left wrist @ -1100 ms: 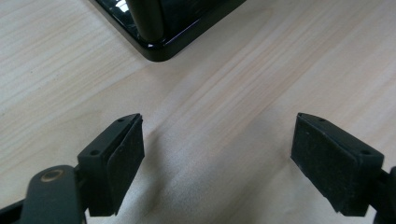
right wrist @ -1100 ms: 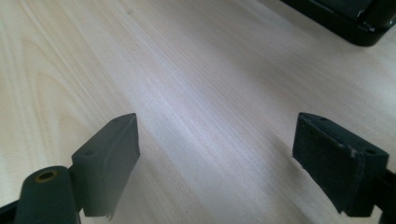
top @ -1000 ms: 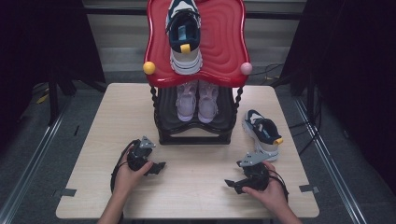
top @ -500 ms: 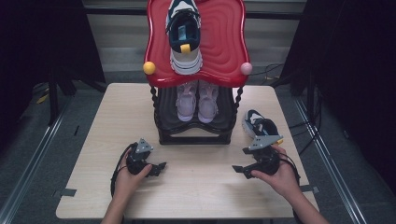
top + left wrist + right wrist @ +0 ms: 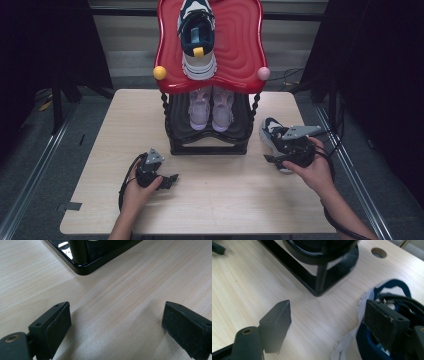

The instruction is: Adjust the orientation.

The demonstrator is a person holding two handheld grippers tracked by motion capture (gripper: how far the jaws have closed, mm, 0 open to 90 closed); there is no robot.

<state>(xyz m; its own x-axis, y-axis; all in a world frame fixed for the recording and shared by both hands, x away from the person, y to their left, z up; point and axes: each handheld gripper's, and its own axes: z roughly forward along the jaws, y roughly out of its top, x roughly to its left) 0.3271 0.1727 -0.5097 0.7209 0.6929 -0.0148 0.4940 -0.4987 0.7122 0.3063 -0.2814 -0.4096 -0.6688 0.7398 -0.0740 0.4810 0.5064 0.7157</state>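
Note:
A navy and white sneaker (image 5: 270, 130) lies on the table to the right of a shoe rack (image 5: 235, 45). Its mate (image 5: 198, 40) stands on the rack's red top shelf. A pale pink pair (image 5: 211, 106) sits on the black lower shelf. My right gripper (image 5: 274, 162) hovers at the loose sneaker's near end, open after its jaws have just been closing slightly. In the right gripper view (image 5: 329, 310) one pad is over the sneaker's blue collar (image 5: 398, 285) and the other over bare wood; neither presses on it. My left gripper (image 5: 170, 181) rests low in front of the rack, open after opening a little, with nothing between its jaws (image 5: 115, 315).
The rack's black base (image 5: 210, 145) stands mid-table; its corner (image 5: 85, 267) is just beyond my left jaws, and another corner (image 5: 322, 282) lies ahead of my right jaws. A round hole (image 5: 379, 252) is cut in the light wooden table (image 5: 230, 200).
My right hand has lifted and moved away from the table's front edge, to the loose sneaker. The left hand has stayed where it was.

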